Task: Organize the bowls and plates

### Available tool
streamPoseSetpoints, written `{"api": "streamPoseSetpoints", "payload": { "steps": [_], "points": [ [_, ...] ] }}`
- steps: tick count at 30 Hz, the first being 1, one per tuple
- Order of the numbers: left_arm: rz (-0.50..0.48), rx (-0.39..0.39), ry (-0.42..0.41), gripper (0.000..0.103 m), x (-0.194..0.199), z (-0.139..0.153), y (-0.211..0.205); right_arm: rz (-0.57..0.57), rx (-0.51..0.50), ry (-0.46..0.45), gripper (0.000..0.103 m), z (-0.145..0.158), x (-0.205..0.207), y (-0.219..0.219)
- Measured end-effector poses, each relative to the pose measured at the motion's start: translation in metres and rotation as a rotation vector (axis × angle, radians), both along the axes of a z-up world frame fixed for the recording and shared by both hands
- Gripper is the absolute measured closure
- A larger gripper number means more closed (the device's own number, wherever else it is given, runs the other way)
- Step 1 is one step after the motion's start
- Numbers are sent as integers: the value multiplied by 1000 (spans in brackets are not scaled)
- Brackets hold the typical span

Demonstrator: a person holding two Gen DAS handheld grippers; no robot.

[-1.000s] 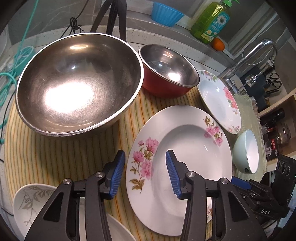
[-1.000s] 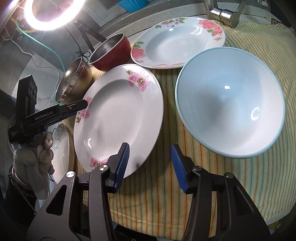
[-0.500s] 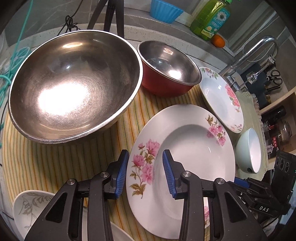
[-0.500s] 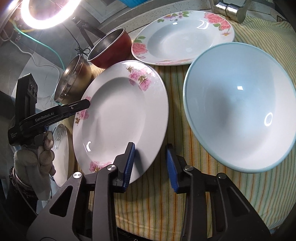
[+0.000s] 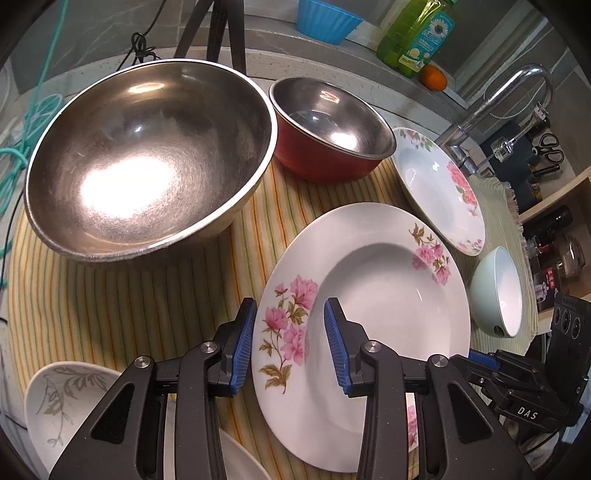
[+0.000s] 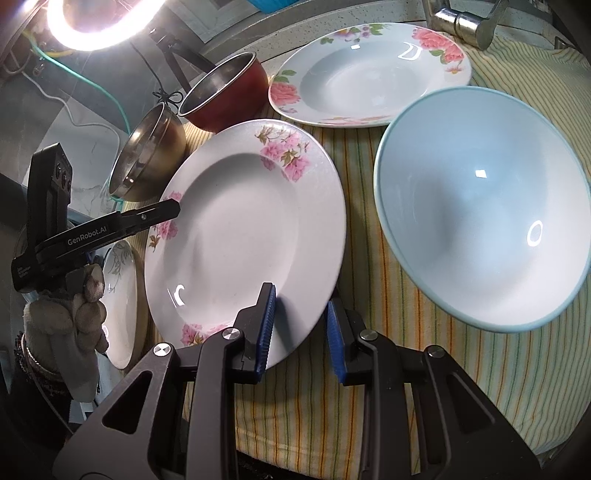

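Observation:
A white plate with pink flowers [image 5: 373, 280] [image 6: 240, 236] lies on the striped cloth. My left gripper [image 5: 290, 341] is open with its fingers astride the plate's left rim. My right gripper [image 6: 301, 334] is open, its fingers astride the plate's near right rim. A second flowered plate [image 5: 436, 188] [image 6: 365, 70] lies beyond. A pale blue bowl [image 6: 484, 229] [image 5: 498, 291] stands right of the plate. A large steel bowl [image 5: 147, 158] [image 6: 147, 162] and a red steel bowl [image 5: 328, 129] [image 6: 225, 96] stand at the back.
A striped cloth [image 5: 122, 306] covers the counter. A leaf-patterned dish [image 5: 62, 402] sits at the near left. A tap [image 5: 506, 96], a green soap bottle [image 5: 417, 33], a blue tub [image 5: 325, 18] and an orange [image 5: 434, 77] stand behind. A ring light [image 6: 96, 22] glares at top left.
Both grippers have moved in onto the flowered plate's rim from opposite sides, and both jaws have narrowed. The plate has not visibly shifted.

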State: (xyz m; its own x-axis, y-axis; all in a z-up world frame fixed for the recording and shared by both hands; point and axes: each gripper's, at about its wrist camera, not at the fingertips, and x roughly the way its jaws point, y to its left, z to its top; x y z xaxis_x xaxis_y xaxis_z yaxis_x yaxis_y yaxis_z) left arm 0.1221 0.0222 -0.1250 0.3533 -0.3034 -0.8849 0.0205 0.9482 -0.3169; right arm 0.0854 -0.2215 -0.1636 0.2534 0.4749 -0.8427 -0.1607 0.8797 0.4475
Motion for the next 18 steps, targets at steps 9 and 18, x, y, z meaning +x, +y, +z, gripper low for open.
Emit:
{"api": "streamPoseSetpoints", "payload": {
  "steps": [9,18],
  "points": [
    [-7,16,8,67,-11,1,-3,6,-3,3,75,-2,-5,3],
    [-30,32,9,67,-23,2,-10,-1,-9,6,75,-5,-14,6]
  ]
}}
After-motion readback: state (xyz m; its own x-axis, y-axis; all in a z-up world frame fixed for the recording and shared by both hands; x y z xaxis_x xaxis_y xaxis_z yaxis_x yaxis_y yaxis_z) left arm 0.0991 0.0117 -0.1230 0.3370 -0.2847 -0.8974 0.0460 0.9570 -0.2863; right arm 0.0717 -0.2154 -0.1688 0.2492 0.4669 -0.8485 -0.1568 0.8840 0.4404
